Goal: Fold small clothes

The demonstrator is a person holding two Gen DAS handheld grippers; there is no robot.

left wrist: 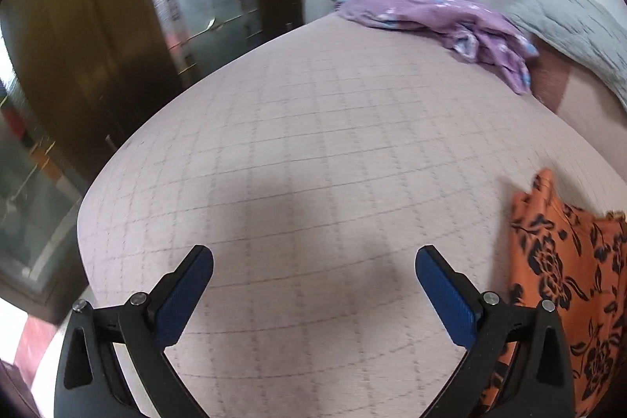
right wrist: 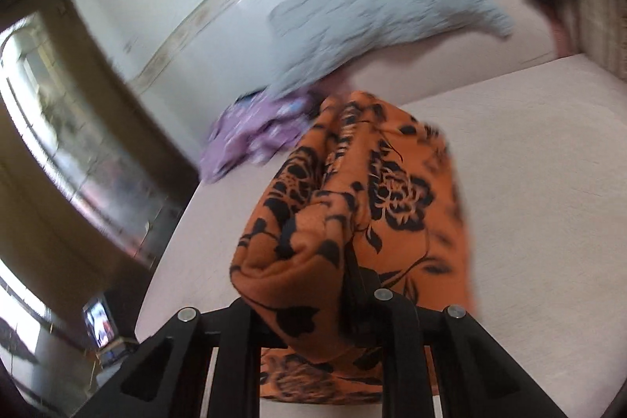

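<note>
right hand-held gripper (right wrist: 352, 261) is clamped on the bunched orange floral garment (right wrist: 352, 190), which hangs just right of the wide-open, empty left hand-held gripper (left wrist: 313, 261) over the bed (left wrist: 294, 128).

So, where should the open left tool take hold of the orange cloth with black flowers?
At the free pointed corner of the orange cloth with black flowers, coming from the bare bed side. The right tool already pinches a bunched part, and this corner sticks out flat toward the open left tool.
</note>
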